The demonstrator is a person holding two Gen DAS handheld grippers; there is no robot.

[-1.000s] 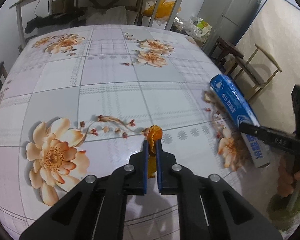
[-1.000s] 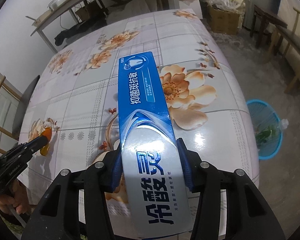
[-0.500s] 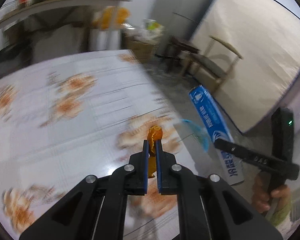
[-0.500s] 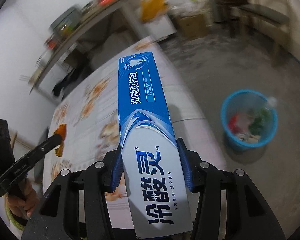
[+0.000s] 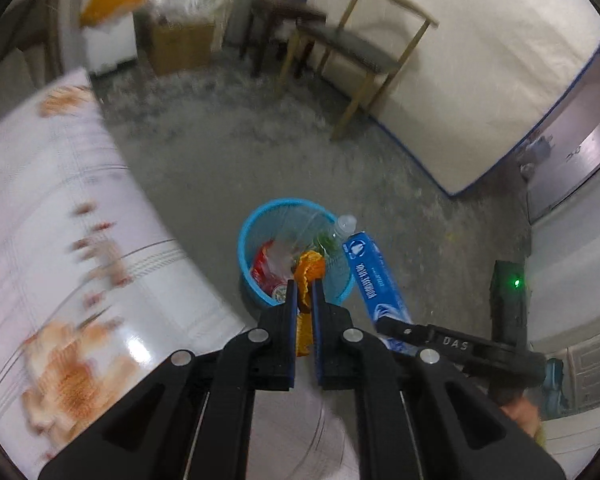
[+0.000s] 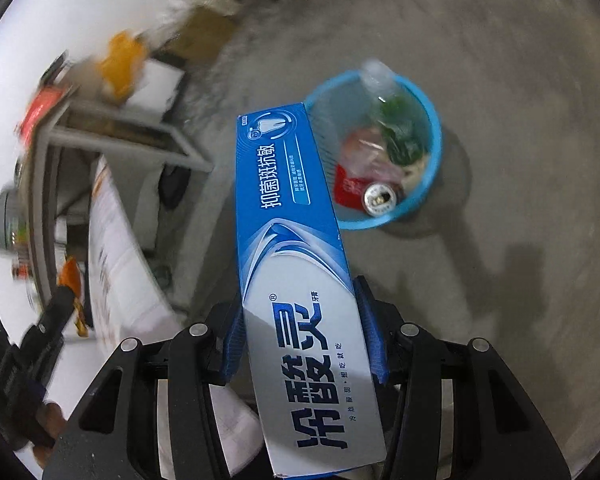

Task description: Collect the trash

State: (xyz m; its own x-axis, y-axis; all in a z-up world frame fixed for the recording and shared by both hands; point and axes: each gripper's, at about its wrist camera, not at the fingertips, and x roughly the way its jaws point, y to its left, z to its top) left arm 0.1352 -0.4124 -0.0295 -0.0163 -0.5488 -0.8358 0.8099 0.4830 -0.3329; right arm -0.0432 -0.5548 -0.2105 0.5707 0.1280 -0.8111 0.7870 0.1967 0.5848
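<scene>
The left claw [image 5: 305,294] pinched an orange peel [image 5: 309,266] past the tabletop [image 5: 52,240] edge, over the blue trash basket [image 5: 247,236] on open floor. The right claw [image 6: 300,332] clamped a toothpaste box [image 6: 288,216] beside the basket — only its view showed a can [image 6: 378,199] inside.
</scene>
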